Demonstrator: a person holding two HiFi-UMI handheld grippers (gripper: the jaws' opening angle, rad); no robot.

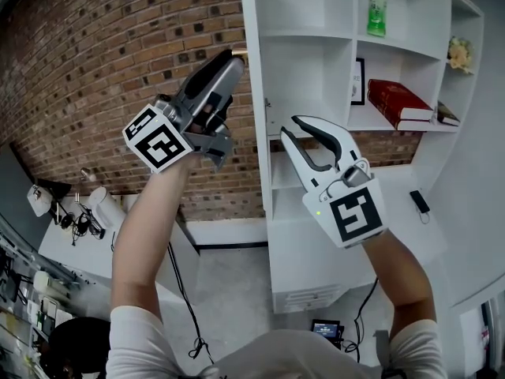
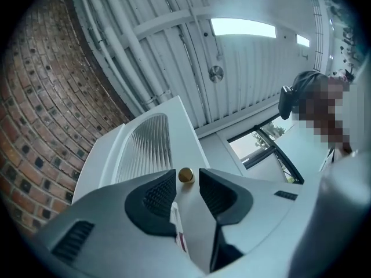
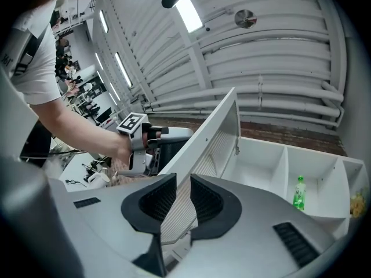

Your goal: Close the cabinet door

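Note:
The white cabinet door stands swung out and shows edge-on in the head view. Its ribbed panel and small brass knob fill the left gripper view. My left gripper is raised on the door's outer side. Its jaws stand open, with the knob just at their tips and untouched by either pad. My right gripper is on the door's inner side, open. The door's ribbed inner face runs down through the gap between its jaws. The left gripper shows behind the door there.
The white shelf unit holds a green bottle, a red book and a framed picture. A brick wall lies to the left. Below are a floor with cables and a desk with clutter.

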